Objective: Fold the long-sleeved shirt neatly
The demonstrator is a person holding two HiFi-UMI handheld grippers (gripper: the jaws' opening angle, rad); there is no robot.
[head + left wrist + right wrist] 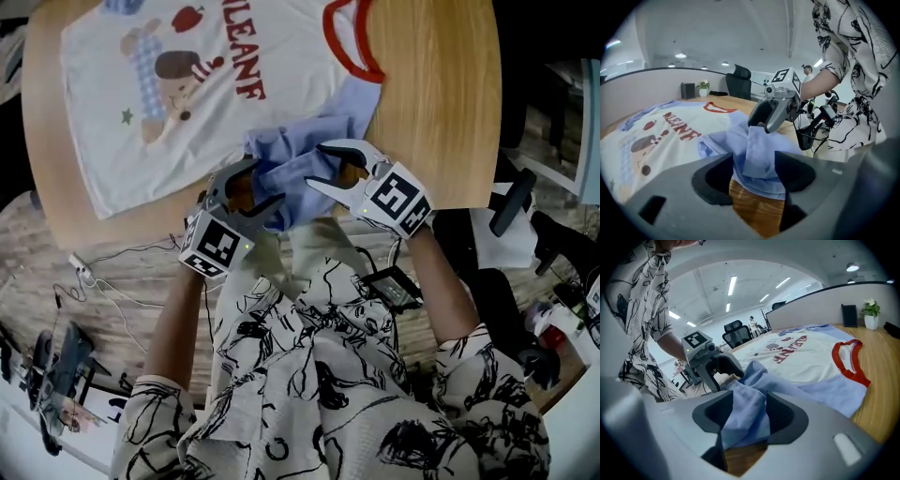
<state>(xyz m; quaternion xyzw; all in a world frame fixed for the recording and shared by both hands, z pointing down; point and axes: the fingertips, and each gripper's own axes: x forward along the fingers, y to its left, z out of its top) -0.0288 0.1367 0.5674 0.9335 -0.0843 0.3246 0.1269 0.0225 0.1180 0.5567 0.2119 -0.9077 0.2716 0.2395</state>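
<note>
Blue sleeve [305,141] pinched from both sides at the near edge of the desk [441,94].

The long-sleeved shirt [216,103] lay spread flat on the wooden desk, its white printed front facing up and its red collar [342,42] toward the right in the head view. The light blue sleeve was gathered into a crumpled heap just in front of the person [328,375]. The left claw [262,183] was closed on a fold of that sleeve, cloth pinched between its pads, with bare wood showing beneath. The right claw [319,166] gripped the same heap from the other side, its jaws pressed into the fabric. The two claws faced each other, close together, with only the bunched cloth between them.
</note>
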